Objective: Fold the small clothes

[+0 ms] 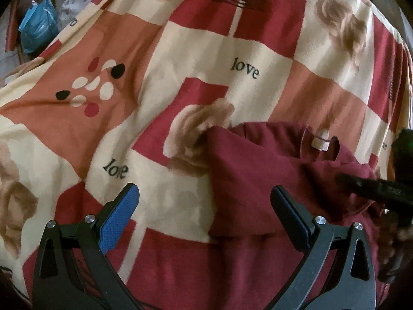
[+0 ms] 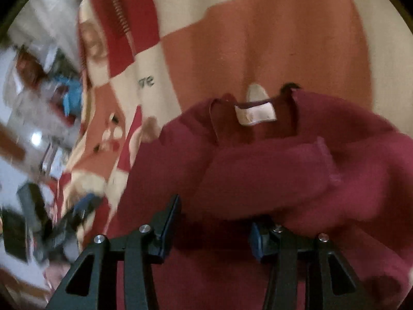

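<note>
Maroon shirt (image 1: 258, 180) on the patchwork bedspread (image 1: 206, 51).
My left gripper (image 1: 204, 206) spread wide by the shirt; right gripper (image 2: 214, 217) gaping above it; blue bag (image 1: 38, 28) beyond the bedspread.

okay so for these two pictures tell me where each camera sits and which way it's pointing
Left wrist: sits on the left tool, facing along its open fingers over the maroon shirt on the patterned bedsheet; the right tool's dark tip intrudes.
Right wrist: sits on the right tool, facing the shirt's neck label; fingers apart, cloth draped over one.
Shared: shirt, label, bedsheet.
</note>
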Tool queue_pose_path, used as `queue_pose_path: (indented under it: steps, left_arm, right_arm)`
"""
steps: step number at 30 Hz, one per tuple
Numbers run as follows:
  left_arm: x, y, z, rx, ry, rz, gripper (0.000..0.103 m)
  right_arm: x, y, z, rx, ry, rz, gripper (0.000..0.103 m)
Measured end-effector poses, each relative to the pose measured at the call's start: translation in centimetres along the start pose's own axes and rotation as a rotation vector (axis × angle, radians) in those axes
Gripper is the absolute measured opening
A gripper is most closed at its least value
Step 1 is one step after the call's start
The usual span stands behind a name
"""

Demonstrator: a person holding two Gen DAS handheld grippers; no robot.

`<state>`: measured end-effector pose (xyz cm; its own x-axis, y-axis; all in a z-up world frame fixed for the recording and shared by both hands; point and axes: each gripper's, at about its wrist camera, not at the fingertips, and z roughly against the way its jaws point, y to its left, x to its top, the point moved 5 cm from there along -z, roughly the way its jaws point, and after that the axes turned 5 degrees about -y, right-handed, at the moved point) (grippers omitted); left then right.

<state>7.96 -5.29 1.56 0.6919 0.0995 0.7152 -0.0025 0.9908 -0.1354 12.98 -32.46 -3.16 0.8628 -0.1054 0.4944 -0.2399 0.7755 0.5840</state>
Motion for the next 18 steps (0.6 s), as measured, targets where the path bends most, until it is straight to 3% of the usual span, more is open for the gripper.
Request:
queue_pose_path:
  steps: [2, 5, 8, 12, 17, 18]
  left_arm:
    - [0.3, 0.5, 0.1, 0.0, -0.007, 0.013, 0.102]
    - [0.6, 1.5, 0.0, 0.007, -0.009, 0.045, 0.102]
    - [0.6, 2.0, -0.1, -0.007, 0.006, 0.086, 0.102]
    - [0.7, 1.4, 0.4, -0.02, -0.007, 0.066, 0.102]
    - [0.2, 0.4, 0.0, -0.027, 0.005, 0.04, 0.102]
    - [0.1, 0.3, -0.2, -0.024, 0.01, 0.034, 0.102]
  right_arm:
    - [0.3, 3.0, -0.7, -0.006, -0.035, 0.094, 0.046]
    - [-1.3, 9.1, -1.8, 0.102, 0.033, 0.26, 0.046]
    - [-2.7, 10.5, -1.2, 0.082, 0.041, 0.363, 0.046]
    - [-2.9, 6.1, 3.5, -0.009, -0.018, 0.286, 0.046]
    - [-3.1, -1.8, 11.5, -0.284, -0.113, 0.269, 0.047]
    - [-3.3, -2.8, 12.2, -0.308, -0.112, 0.259, 0.047]
